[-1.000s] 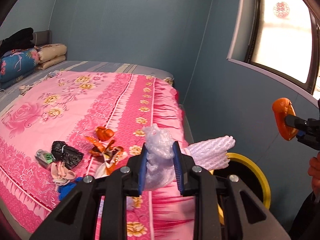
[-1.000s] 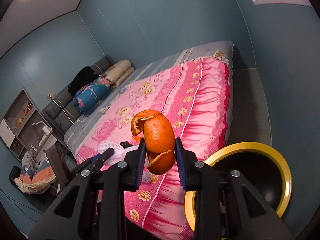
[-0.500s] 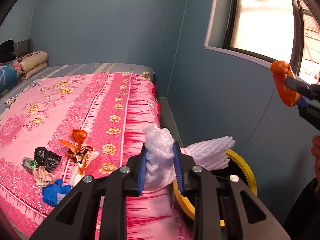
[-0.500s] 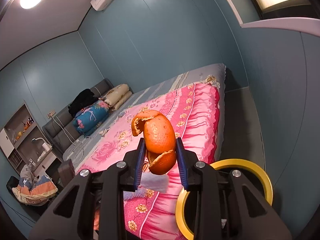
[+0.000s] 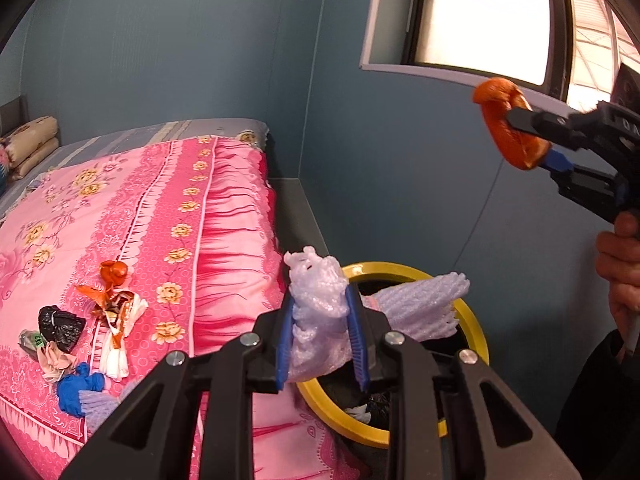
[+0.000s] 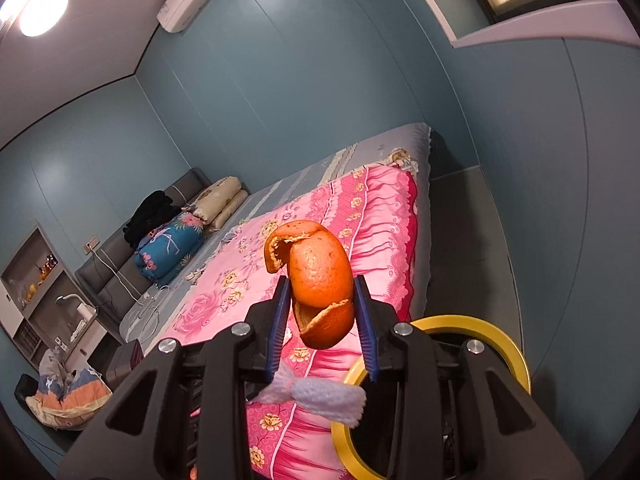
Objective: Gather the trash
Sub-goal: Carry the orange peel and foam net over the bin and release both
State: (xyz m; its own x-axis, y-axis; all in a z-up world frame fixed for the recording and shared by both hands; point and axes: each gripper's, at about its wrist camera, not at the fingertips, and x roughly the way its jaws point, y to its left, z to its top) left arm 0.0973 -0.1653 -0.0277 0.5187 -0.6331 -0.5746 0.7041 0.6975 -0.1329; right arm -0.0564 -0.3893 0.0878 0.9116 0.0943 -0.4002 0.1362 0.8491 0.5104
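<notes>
Left wrist: left gripper clamps foam wrap, seemingly above bin

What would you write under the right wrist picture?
Right tongs carry orange peel toward the yellow-rimmed bin.

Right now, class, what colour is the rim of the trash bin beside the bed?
Yellow rim, black inside; clearest in the left wrist view.

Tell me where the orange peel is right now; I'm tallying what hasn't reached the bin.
The orange peel sits between the right gripper's pads, held in the air beside the pink bed, up and left of the yellow-rimmed bin in the right wrist view.
</notes>
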